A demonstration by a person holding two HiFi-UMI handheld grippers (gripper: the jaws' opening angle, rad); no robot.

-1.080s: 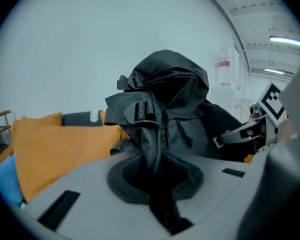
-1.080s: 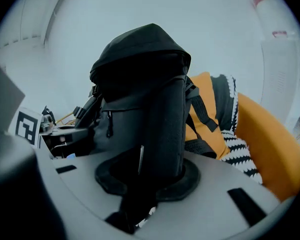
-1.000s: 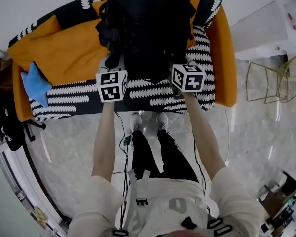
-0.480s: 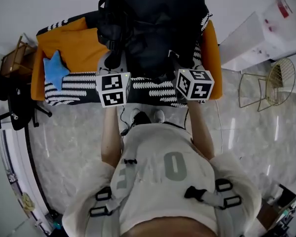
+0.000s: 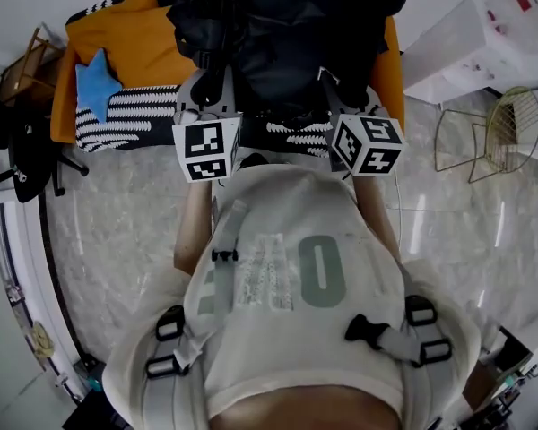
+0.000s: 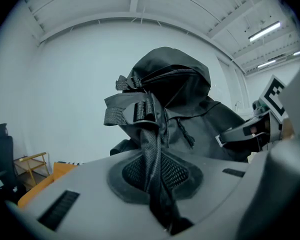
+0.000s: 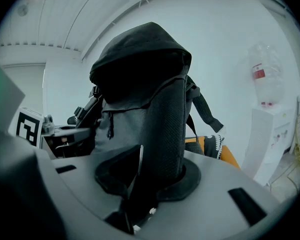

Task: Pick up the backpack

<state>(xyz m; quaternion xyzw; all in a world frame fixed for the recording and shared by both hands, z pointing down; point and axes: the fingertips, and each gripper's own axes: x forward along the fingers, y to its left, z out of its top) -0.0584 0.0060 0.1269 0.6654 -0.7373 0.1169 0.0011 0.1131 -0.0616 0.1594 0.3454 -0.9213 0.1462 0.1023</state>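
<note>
While both of the person's forearms reached forward side by side from the cream sweatshirt (image 5: pixel 296 312), the two tools pointed away from the body at much the same height, nearly level, with their marker cubes turned up toward the head camera. The black fabric backpack (image 5: pixel 291 34) hung between and beyond them, held up in front of the person over the right half of the orange sofa (image 5: pixel 139 34) and reaching out past that sofa's front edge.

The left tool (image 6: pixel 156 184) was closed narrow on a black mesh shoulder strap (image 6: pixel 151 149), which ran up out of its jaws to a buckle on the bag's left side. The right tool (image 7: pixel 140 184) was closed a little wider, clamped on a thick fold of mesh-faced padding at the bag's right side, with the bag standing upright just past its jaws. Each tool showed at the edge of the other's view, level with it and on the far side of the bag.

A black-and-white striped throw (image 5: pixel 130 124) lay along the sofa's front edge, and a blue star-shaped cushion (image 5: pixel 97 83) sat toward its left end. A black office chair (image 5: pixel 18 150) stood off the sofa's left end, and a white water dispenser (image 5: pixel 480 43) and a gold wire chair (image 5: pixel 498 137) stood off its right end on the pale marble floor (image 5: pixel 117 240).
</note>
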